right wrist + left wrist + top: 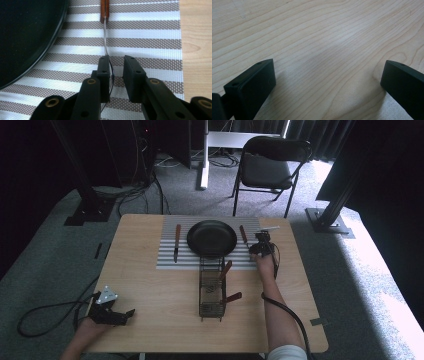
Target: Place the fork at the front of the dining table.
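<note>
Left tool (131, 312) wide open, empty | right tool (117, 75) slightly parted – fork (106, 32) alongside | one plate (212, 238)

We see a black plate (212, 238) on a grey-and-white striped mat (167, 260), brown-handled cutlery (177, 235) beside it, pale wood-grain tabletop (150, 295).

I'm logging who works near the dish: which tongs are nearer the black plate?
Right. The right tongs sit on the striped mat just right of the black plate; the left tongs rest at the table's near-left corner.
</note>
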`<state>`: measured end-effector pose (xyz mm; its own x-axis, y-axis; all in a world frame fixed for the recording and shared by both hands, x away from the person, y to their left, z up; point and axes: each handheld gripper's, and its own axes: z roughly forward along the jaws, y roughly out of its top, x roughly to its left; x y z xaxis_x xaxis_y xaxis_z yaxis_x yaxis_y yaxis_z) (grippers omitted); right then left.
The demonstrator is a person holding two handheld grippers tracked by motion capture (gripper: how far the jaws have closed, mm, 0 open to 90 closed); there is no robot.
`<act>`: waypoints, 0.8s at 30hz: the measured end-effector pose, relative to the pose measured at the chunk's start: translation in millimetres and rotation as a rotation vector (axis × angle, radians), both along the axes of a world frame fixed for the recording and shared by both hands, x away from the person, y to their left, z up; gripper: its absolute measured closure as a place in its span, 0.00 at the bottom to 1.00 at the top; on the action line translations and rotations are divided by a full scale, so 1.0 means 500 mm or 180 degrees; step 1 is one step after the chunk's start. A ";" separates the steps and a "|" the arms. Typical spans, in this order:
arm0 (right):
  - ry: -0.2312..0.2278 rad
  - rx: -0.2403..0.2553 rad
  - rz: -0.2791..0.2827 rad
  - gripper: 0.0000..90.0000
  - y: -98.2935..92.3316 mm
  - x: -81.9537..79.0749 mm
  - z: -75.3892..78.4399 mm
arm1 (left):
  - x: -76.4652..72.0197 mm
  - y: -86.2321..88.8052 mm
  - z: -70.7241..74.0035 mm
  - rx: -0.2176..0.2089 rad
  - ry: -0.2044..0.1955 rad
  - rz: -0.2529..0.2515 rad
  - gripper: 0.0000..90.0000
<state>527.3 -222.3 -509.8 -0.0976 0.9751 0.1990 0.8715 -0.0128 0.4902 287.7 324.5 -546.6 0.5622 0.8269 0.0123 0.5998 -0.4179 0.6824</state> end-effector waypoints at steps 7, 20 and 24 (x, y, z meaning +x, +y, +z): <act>-0.0056 0.0092 -0.0136 0.69 -0.028 -0.020 0.002 | 0.000 0.000 0.000 0.0001 0.0000 0.0001 0.00; 0.0064 0.0394 0.0131 0.56 -0.022 -0.060 -0.012 | 0.000 0.000 0.000 0.0001 0.0000 0.0001 0.00; 0.0035 0.0457 0.0218 0.55 -0.012 -0.068 -0.013 | 0.000 0.000 0.000 0.0001 0.0000 0.0001 0.00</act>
<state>493.3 -228.0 -516.6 -0.1599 0.9277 0.3372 0.8781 -0.0224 0.4780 287.7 324.5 -546.6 0.5620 0.8271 0.0125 0.5998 -0.4179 0.6823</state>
